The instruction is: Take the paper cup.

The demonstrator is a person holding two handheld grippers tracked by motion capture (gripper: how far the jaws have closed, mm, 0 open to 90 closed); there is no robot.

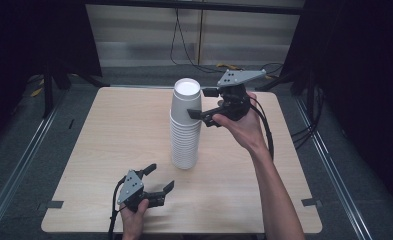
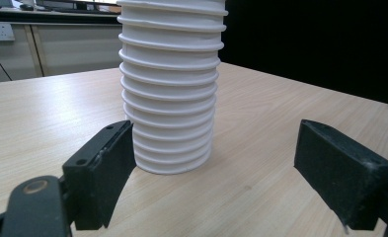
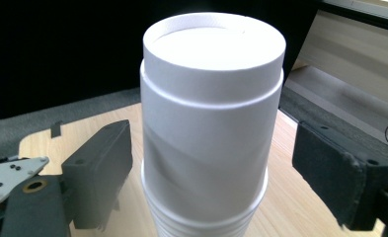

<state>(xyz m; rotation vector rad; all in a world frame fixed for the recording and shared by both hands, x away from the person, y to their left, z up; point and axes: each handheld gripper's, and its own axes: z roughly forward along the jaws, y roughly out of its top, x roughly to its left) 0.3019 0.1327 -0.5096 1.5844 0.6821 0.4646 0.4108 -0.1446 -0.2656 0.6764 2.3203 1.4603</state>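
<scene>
A tall stack of white paper cups stands upside down in the middle of the wooden table. My right gripper is raised beside the top of the stack, open, its jaws on either side of the topmost cup without touching it. My left gripper rests low near the table's front edge, open and holding nothing, pointing at the stack's base a short way off. In the left gripper view the black fingers frame the bottom rims of the stack.
Dark curtains flank the table on both sides. Cables run across the floor behind the far edge. Black tape marks sit at the front corners. Bare tabletop lies left and right of the stack.
</scene>
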